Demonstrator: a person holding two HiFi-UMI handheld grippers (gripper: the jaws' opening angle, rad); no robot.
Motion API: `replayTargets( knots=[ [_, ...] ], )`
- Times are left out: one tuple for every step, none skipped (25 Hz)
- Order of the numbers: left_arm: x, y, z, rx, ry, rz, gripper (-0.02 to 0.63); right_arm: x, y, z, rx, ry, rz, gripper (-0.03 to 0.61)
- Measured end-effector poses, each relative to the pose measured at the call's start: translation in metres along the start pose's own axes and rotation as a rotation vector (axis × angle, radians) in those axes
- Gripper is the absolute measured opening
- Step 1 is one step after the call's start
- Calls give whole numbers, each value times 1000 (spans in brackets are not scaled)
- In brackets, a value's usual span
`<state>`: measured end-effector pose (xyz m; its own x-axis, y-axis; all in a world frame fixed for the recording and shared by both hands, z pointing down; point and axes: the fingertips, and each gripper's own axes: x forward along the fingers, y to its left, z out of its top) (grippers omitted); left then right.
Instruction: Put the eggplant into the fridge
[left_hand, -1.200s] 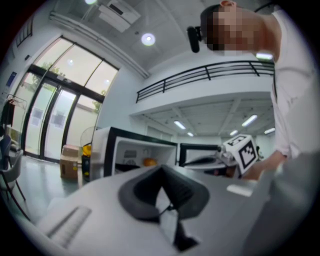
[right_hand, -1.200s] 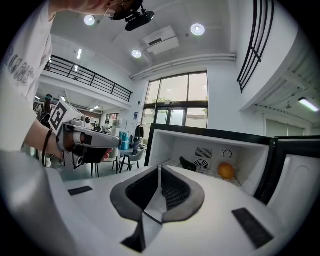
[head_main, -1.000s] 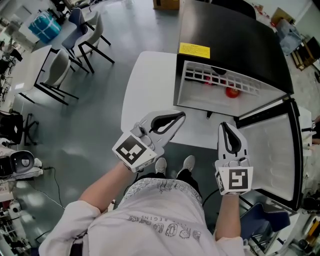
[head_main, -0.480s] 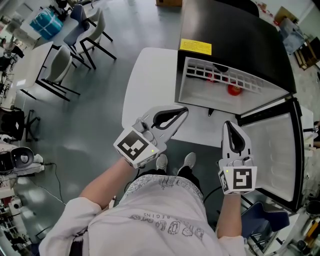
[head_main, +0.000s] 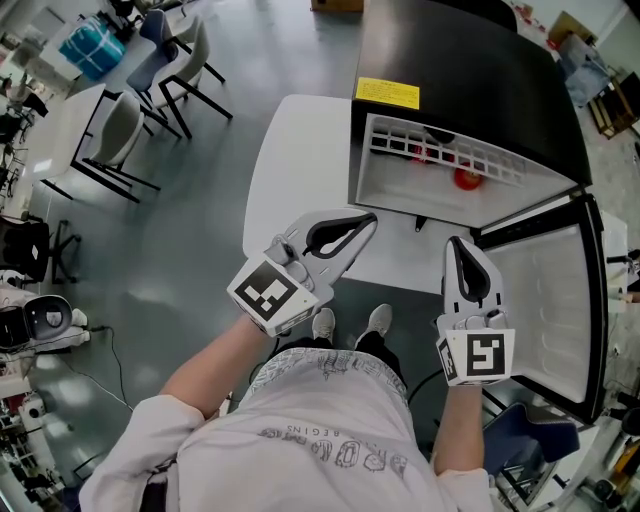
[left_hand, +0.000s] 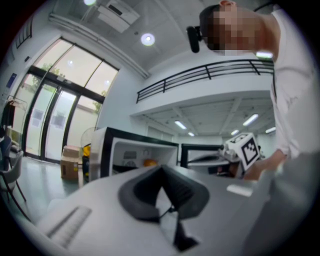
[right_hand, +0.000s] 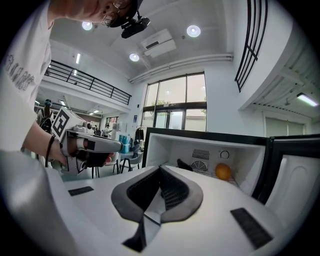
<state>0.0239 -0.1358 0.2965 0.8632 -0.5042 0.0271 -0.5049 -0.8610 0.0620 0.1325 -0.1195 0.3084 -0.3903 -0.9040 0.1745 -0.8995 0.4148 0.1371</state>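
Note:
The small black fridge (head_main: 460, 70) stands open on a white table (head_main: 295, 170), its door (head_main: 555, 300) swung out to the right. On its wire shelf lies a dark long thing (head_main: 438, 138), apparently the eggplant (right_hand: 184, 164), beside an orange-red fruit (head_main: 465, 181) (right_hand: 223, 171). My left gripper (head_main: 370, 220) (left_hand: 161, 169) hovers over the table's front edge, left of the fridge opening, shut and empty. My right gripper (head_main: 455, 243) (right_hand: 161, 167) points at the opening near the door hinge, also shut on nothing.
Chairs (head_main: 130, 140) and a second table (head_main: 60, 130) stand on the grey floor at the left. A yellow label (head_main: 387, 95) sits on the fridge top. The person's shoes (head_main: 350, 328) are under the table's front edge.

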Motion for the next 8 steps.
replayTargets(
  knots=[
    [0,0,-1,-2,2,1,5,0,0,-1,2,3,1,5],
    [1,0,-1,-2,4,2,5,1,-1,-3,4,6,0,5],
    [1,0,-1,0,4,2,5,1,-1,-5,5,8,0,5],
    [2,-1,-1,3,3,0,5,0,-2,-5,6,10,-1,5],
    [2,-1,-1,6,2,-1,5,0,-2,-6,7,11,-2,5],
    [2,-1,-1,7,1,-1,5,0,-2,-7,7,12,-2,5],
    [3,-1,0,8,0,-1,5,0,-3,-7,7,13,-1,5],
    [3,-1,0,9,-2,-1,5,1,-3,-8,7,14,-1,5]
  ],
)
